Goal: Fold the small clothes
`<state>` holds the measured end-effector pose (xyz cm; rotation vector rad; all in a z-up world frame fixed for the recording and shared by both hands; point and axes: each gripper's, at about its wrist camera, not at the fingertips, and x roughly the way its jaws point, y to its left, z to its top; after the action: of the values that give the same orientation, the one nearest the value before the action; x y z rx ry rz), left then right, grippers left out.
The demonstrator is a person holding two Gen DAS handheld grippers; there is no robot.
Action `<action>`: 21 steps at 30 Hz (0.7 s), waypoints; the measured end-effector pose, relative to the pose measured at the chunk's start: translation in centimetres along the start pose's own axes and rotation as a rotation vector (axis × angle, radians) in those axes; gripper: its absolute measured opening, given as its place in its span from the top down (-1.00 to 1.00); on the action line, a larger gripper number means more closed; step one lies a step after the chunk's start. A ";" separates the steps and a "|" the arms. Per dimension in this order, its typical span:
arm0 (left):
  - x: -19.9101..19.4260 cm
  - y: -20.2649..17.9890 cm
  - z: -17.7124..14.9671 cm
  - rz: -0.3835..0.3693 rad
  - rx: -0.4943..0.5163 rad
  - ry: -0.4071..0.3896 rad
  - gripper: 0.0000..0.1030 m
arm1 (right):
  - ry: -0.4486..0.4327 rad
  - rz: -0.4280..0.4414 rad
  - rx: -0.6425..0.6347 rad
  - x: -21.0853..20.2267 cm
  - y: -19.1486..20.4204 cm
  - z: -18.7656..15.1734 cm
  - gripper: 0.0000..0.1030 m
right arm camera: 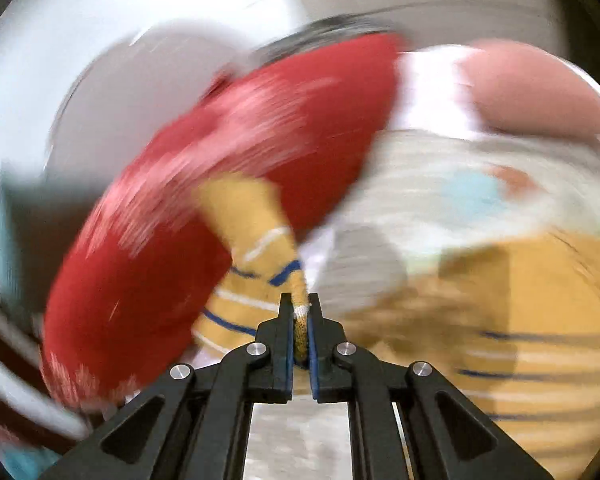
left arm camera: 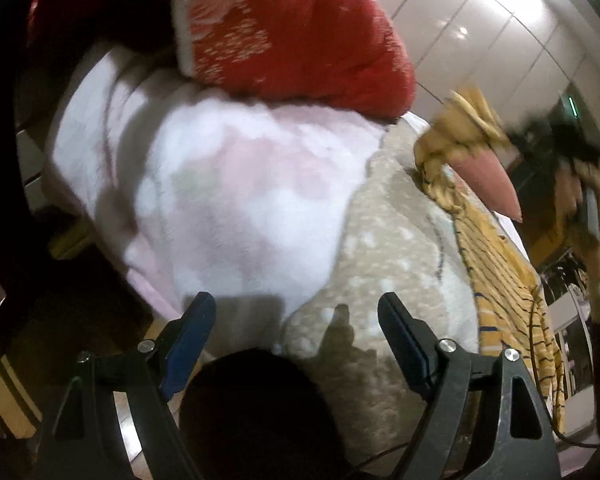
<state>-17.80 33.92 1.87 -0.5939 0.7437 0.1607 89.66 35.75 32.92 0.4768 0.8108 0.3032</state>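
Left wrist view first: the left tongs (left arm camera: 296, 312) hang wide open with nothing between the blue pads, poised above a heap of soft clothes. Directly ahead lies a fluffy pink-and-white garment (left arm camera: 220, 184), and beside it, touching along its right edge, a beige fleece piece with pale flecks (left arm camera: 388, 256). A red garment with a white pattern (left arm camera: 300, 32) sits on the far end of the pile, overlapping the pink one. No label or writing can be read on any of them; the view is soft with blur. Off to the right, the yellow striped garment (left arm camera: 500, 264) is stretched up into the air, its top edge bunched where the right tongs (left arm camera: 556, 140) hold it, blurred. The pile's left edge drops away to dark furniture and floor, so the open room sits low on the left and above the pile toward the pale wall panels (left arm camera: 500, 40).

Right wrist view: heavy motion blur. The right tongs (right arm camera: 300, 312) are clamped tight on a rolled edge of the yellow striped garment (right arm camera: 256, 232), which shows blue and white stripes. The red garment (right arm camera: 204, 200) lies just behind it, the beige fleece (right arm camera: 440, 184) to the right. No legible writing here either.
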 end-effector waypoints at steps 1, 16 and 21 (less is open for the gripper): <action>0.1 -0.4 0.0 -0.007 0.007 0.004 -0.60 | -0.045 -0.055 0.082 -2.5 -4.3 0.0 0.88; 0.1 -10.2 -0.6 -0.064 0.232 0.037 -0.60 | -0.127 -0.433 0.432 -18.5 -32.6 -11.5 0.07; 0.7 -12.8 -0.8 -0.071 0.288 0.063 -0.60 | -0.148 -0.377 0.444 -21.1 -33.9 -12.8 0.07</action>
<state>-13.37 22.85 6.72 -0.3517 0.7888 -0.0314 68.87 1.39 20.95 0.7374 0.8050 -0.2666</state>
